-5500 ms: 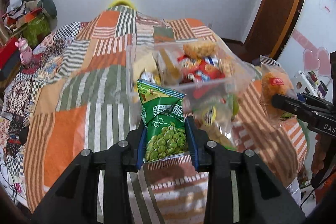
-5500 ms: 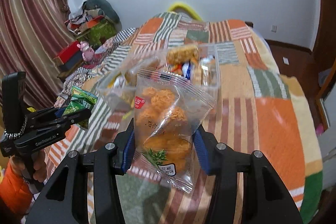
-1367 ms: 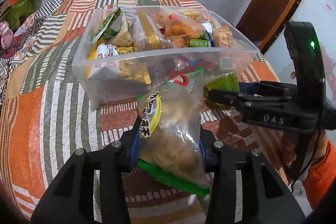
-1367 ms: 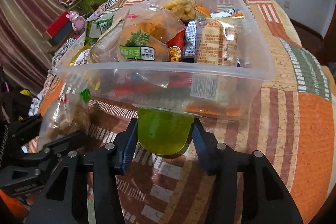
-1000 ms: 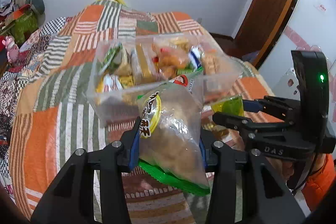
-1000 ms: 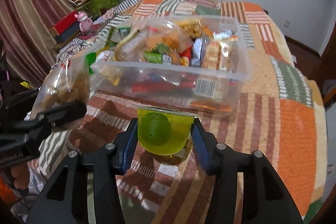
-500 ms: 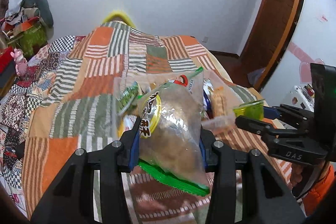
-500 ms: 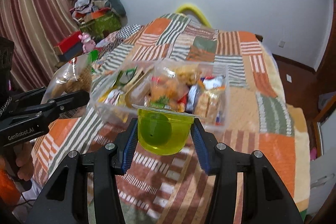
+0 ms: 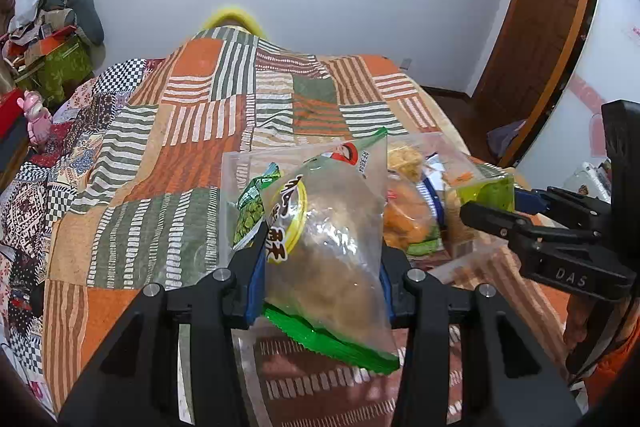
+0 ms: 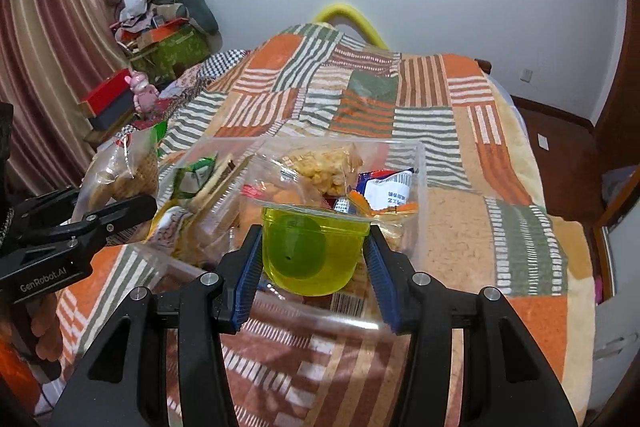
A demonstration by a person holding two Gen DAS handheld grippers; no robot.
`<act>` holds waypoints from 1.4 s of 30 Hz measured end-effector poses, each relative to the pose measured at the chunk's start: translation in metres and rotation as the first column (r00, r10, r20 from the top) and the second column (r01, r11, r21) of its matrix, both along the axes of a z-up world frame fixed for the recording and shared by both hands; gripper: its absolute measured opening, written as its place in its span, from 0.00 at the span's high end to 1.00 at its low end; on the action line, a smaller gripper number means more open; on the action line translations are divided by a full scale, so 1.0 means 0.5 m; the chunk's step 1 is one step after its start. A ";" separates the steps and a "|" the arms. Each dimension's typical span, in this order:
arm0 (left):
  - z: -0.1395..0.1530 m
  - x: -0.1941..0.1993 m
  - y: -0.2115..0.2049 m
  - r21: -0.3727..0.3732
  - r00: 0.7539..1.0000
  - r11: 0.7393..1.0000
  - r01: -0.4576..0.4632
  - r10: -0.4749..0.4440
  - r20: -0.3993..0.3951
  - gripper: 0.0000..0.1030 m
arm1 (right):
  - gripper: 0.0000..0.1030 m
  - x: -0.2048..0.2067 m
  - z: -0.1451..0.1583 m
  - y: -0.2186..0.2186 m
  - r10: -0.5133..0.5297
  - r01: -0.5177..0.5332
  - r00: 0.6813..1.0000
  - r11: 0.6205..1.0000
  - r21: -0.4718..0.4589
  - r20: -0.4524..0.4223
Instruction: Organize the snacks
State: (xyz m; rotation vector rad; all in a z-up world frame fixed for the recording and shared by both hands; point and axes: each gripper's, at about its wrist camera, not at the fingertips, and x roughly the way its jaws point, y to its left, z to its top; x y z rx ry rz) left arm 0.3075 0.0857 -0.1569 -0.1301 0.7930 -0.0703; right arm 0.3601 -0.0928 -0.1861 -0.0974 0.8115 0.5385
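A clear plastic bin (image 10: 418, 187) full of snack packs sits on a patchwork bedspread (image 10: 440, 99); it also shows in the left wrist view (image 9: 230, 195). My left gripper (image 9: 320, 267) is shut on a clear bag of brown snacks with a green bottom edge (image 9: 332, 251), held above the bin's near left corner; the bag also shows in the right wrist view (image 10: 120, 175). My right gripper (image 10: 314, 259) is shut on a yellow-green jelly cup (image 10: 312, 251), held over the bin's near side; the cup also shows in the left wrist view (image 9: 486, 193).
The bin holds a green pea pack (image 9: 250, 211), an orange snack bag (image 9: 404, 215), a white and blue pack (image 10: 388, 191) and others. Boxes and a pink toy (image 10: 142, 93) stand left of the bed. A wooden door (image 9: 536, 39) is at right.
Both grippers have risen and moved forward over the bin with their snacks still held. Several seconds ago they held a green pea pack and an orange snack bag, which now lie in the bin.
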 end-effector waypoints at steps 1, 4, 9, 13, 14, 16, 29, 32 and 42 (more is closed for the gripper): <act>-0.006 0.007 0.000 0.002 1.000 1.000 -0.002 0.003 -0.005 0.57 | 0.55 0.004 -0.006 0.001 0.001 -0.001 1.000 1.000 -0.001 -0.008; -0.022 0.022 0.005 -0.015 0.999 1.000 -0.009 0.008 -0.033 0.57 | 0.55 0.007 -0.022 0.005 0.003 -0.003 1.000 1.000 -0.009 -0.028; -0.042 0.025 0.010 -0.045 0.998 0.999 -0.021 0.018 -0.066 0.52 | 0.52 -0.003 -0.038 0.003 0.024 -0.026 0.998 0.999 -0.020 -0.065; -0.029 0.009 0.008 -0.027 0.999 0.999 -0.026 0.025 -0.043 0.42 | 0.43 -0.022 -0.030 -0.004 0.018 -0.019 1.000 0.999 -0.043 -0.025; -0.020 0.002 0.006 -0.022 0.999 0.999 -0.024 0.023 -0.031 0.41 | 0.41 -0.028 -0.023 -0.009 0.018 -0.018 1.000 0.999 -0.040 -0.012; -0.001 -0.007 0.004 -0.016 1.000 1.000 -0.020 0.020 -0.011 0.40 | 0.39 -0.033 -0.008 -0.017 0.014 -0.014 1.000 0.999 -0.033 0.005; 0.216 -0.187 -0.029 0.044 0.960 0.999 -0.025 0.011 0.279 0.38 | 0.39 -0.161 0.181 -0.070 -0.021 0.002 0.976 0.996 0.090 0.217; 0.266 -0.245 -0.038 0.048 0.932 0.998 -0.037 0.017 0.361 0.33 | 0.38 -0.218 0.231 -0.081 -0.028 -0.010 0.956 0.992 0.127 0.291; 0.354 -0.401 -0.062 0.058 0.851 0.995 -0.075 0.034 0.525 0.17 | 0.22 -0.379 0.325 -0.108 -0.076 -0.028 0.877 0.978 0.209 0.474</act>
